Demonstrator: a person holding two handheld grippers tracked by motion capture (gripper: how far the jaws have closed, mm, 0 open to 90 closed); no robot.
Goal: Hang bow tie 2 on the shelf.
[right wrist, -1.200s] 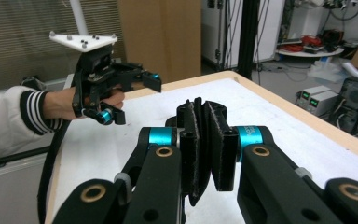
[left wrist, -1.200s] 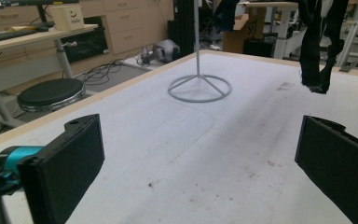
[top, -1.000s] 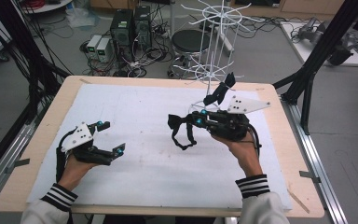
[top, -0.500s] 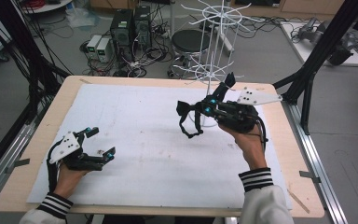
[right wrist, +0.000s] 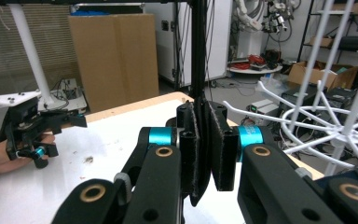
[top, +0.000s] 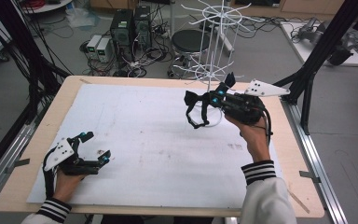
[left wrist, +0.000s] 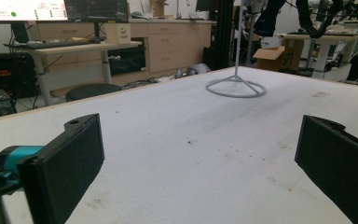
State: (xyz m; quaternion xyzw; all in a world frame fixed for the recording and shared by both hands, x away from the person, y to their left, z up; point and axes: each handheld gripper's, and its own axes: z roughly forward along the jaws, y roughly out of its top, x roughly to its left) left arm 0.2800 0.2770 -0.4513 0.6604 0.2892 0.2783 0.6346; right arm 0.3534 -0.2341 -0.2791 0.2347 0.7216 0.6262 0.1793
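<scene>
My right gripper [top: 192,99] is held above the table's far right part, just left of the white wire rack [top: 213,44]. It is shut on a black strap [top: 196,117] whose loop hangs below the fingertips. In the right gripper view the jaws [right wrist: 204,154] press together on the thin black strap [right wrist: 199,184], with the rack's wire arms [right wrist: 307,116] close on the right. My left gripper [top: 94,147] rests near the table's front left corner, open and with nothing in it. In the left gripper view its pads [left wrist: 65,161] stand wide apart over bare white mat.
A white mat [top: 144,126] covers the wooden table [top: 37,140]. The rack's ring base [left wrist: 236,87] stands on the mat at the far right. Computers, cables and a stool sit on the floor beyond the far edge. Black frame posts [top: 317,51] rise at the right.
My right gripper has carried the strap up and back toward the rack. My left gripper has drawn back toward the front left corner, still open.
</scene>
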